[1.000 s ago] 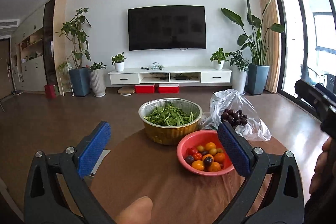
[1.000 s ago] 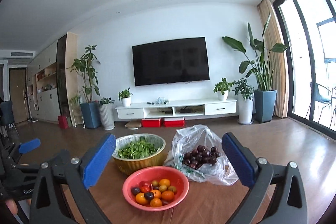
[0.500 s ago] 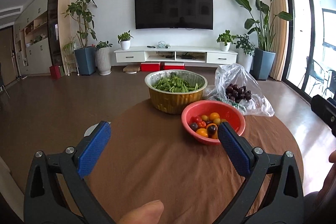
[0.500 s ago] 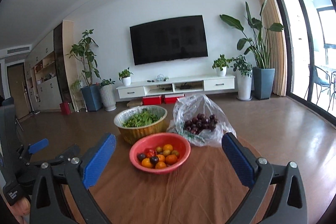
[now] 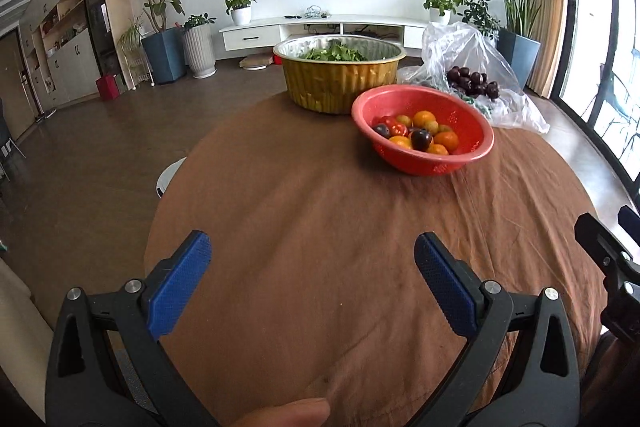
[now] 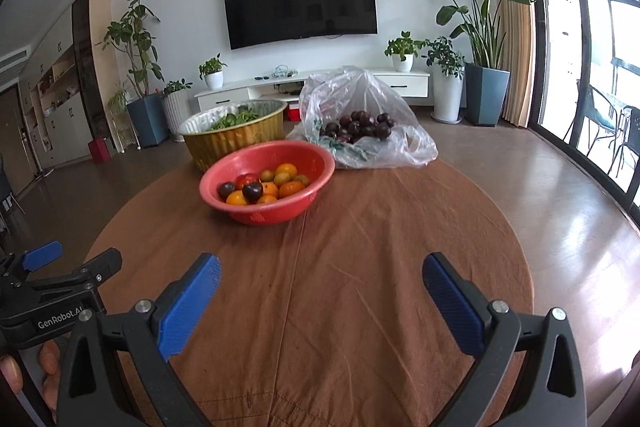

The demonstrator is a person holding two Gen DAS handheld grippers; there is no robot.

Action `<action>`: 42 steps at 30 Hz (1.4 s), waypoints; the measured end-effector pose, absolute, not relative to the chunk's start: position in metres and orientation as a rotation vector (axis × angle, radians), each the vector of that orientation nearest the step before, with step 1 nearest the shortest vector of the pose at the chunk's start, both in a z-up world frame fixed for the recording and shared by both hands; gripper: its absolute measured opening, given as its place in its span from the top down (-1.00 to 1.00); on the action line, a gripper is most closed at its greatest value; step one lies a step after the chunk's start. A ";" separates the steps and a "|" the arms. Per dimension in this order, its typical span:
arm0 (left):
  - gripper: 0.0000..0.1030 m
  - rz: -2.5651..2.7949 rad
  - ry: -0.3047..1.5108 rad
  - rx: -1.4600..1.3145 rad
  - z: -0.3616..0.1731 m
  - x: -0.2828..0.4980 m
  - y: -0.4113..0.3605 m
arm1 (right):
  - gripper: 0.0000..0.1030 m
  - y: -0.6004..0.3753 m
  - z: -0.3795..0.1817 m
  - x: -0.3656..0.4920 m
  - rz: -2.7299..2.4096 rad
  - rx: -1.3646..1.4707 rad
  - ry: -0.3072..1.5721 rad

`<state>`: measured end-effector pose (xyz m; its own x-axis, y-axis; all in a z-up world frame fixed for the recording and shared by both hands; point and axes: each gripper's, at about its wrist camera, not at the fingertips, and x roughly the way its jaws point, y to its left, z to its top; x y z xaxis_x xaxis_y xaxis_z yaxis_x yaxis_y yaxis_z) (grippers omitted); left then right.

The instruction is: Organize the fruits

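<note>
Both wrist cameras look low across the round table (image 5: pixel 320 211) from its near edge toward the far edge, sharing the red bowl (image 6: pixel 267 183) and television wall.

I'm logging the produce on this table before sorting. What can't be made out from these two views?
- Gold bowl, both views: its wall hides how deep the greens go.
- Plastic bag: crumpled film blurs the dark fruit count.
- Red bowl: the top fruit hide lower ones.
</note>
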<state>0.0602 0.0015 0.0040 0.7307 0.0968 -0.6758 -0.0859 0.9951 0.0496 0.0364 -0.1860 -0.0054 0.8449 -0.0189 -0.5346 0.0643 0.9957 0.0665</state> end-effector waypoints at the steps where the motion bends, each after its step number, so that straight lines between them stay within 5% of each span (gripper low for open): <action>1: -0.99 0.099 0.752 0.017 0.000 0.061 0.001 | -1.00 -0.186 -0.008 0.037 -0.043 0.086 0.575; 42: -0.99 0.072 0.815 0.028 -0.025 0.072 -0.009 | -1.00 -0.185 -0.032 0.038 -0.049 0.081 0.690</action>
<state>0.0716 -0.0094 -0.0255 0.6834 0.0745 -0.7262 -0.0531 0.9972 0.0523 0.0385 -0.1846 -0.0321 0.7703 -0.0182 -0.6374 0.0721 0.9957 0.0588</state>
